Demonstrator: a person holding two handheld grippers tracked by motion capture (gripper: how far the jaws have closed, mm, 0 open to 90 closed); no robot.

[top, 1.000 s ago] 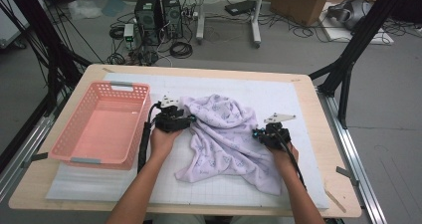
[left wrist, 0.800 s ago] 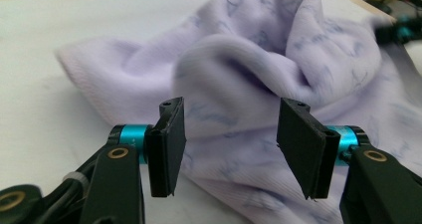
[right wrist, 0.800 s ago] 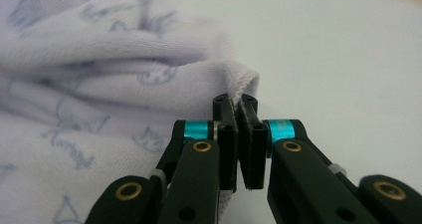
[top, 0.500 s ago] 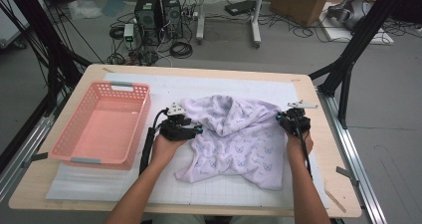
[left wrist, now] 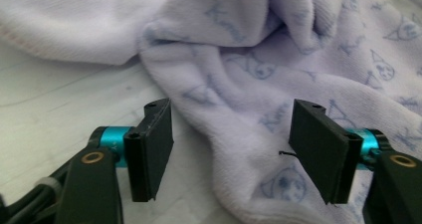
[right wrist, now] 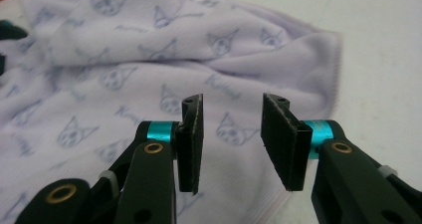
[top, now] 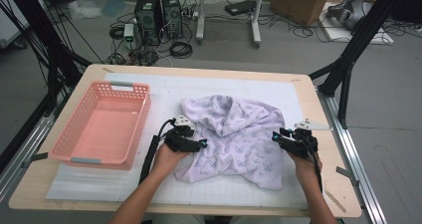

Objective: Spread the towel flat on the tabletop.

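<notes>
Towel (top: pixel 234 134) is being spread on the table (top: pixel 298 84); left gripper (top: pixel 201 145) at 9 o'clock, right gripper (top: pixel 276 137) at 3, both jaws having just been opening, released, nothing pinched. Edges should be regripped low and pulled outward evenly.

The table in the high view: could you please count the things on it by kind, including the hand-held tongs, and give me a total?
Lilac printed terry towel, crumpled on the white mat: 1
Pink plastic lattice basket, at the table's left: 1
Black two-jaw tongs, left tongs and right tongs, each at one side edge of the towel with jaws open: 2
Total: 4
</notes>
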